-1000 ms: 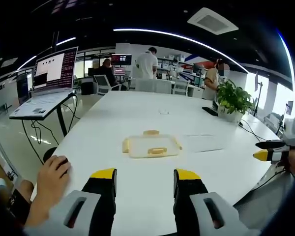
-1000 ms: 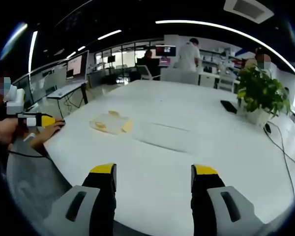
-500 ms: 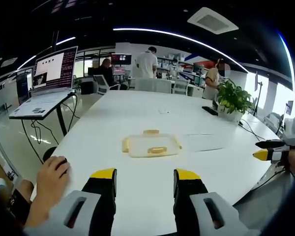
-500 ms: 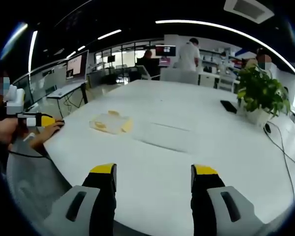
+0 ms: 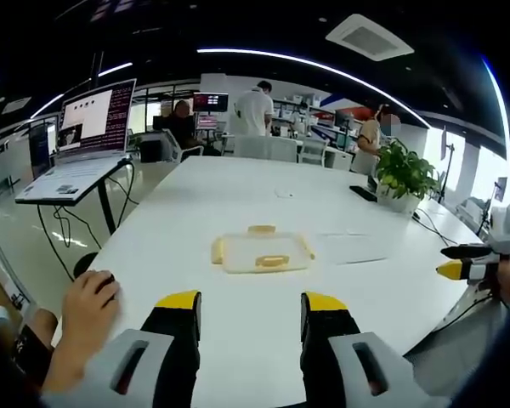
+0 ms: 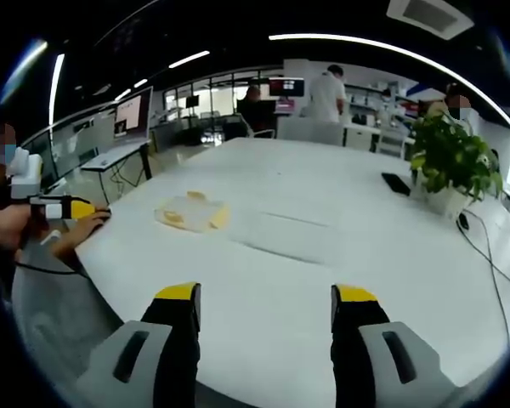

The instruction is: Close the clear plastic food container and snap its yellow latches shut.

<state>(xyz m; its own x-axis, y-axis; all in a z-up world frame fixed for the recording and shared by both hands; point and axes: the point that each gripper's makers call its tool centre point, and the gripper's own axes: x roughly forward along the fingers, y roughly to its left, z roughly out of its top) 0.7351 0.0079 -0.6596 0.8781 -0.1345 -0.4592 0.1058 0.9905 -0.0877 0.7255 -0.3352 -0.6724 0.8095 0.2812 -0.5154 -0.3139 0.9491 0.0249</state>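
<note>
Both of my claws hang over the near edge of the big white oval worktop [image 5: 238, 195], neither one at work yet. My left claw [image 5: 252, 313] has its yellow-tipped jaws apart with nothing between them; my right claw [image 6: 269, 306] is the same, jaws spread and empty.

The clear, shallow plastic food container with yellow latches [image 5: 262, 252] sits flat on the worktop, well ahead of the left claw and roughly centred between its jaws. In the right gripper view the same container [image 6: 190, 212] lies off to the left, further out. A flat clear sheet [image 5: 350, 246] lies on the worktop just beside the container; I judge this to be the lid, though it is too faint to be sure. From here I cannot tell whether the latches are up or down.

A person's hand [image 5: 87, 311] rests on the worktop edge on the left. A green potted plant [image 6: 449, 166] stands far off.

Step in hand, as I read it: approach, nothing closed so far. Next move calls for bringing both claws forward to the container, fetching the lid over it, then pressing each latch.
</note>
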